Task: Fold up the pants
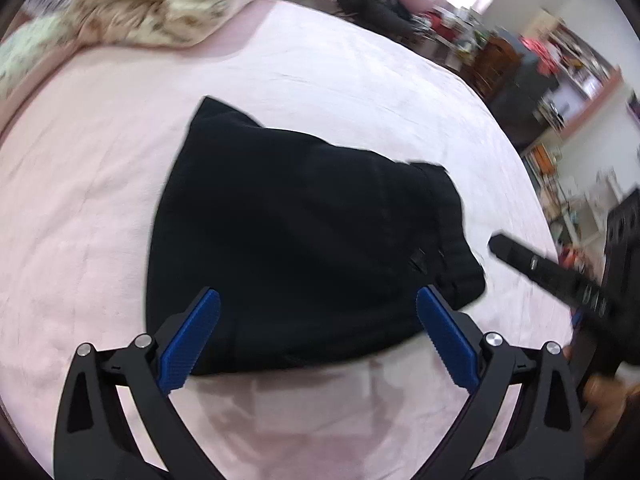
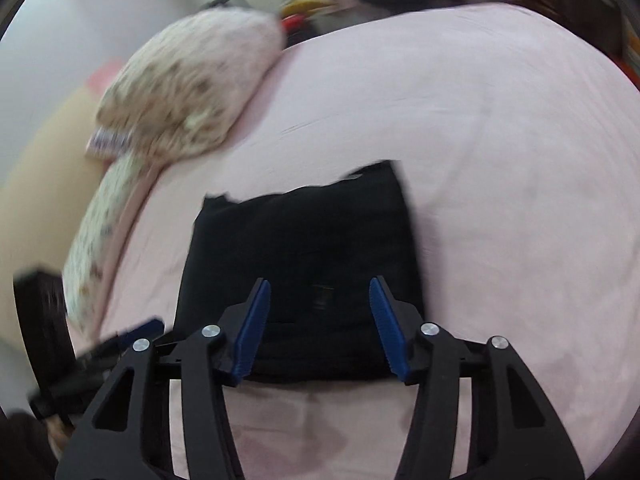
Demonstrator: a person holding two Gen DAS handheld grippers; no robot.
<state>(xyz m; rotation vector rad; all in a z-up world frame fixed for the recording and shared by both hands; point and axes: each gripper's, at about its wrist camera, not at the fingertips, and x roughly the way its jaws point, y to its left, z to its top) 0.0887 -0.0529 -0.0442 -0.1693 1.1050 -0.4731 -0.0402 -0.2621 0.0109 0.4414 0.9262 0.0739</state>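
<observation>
Left wrist view: folded black fabric pants (image 1: 304, 240) lie flat on pink bed sheet (image 1: 100, 220), centre frame. Left claw (image 1: 318, 312) wide open, empty, blue pads over the bundle's near edge; contact w/ fabric cannot be told. Right claw (image 1: 520, 256) at 3 o'clock, blurred. Floral cream pillow (image 1: 160, 4) at 11 o'clock. Right wrist view: right claw (image 2: 320, 300) open, nothing held, above pants' (image 2: 304, 240) near edge.
</observation>
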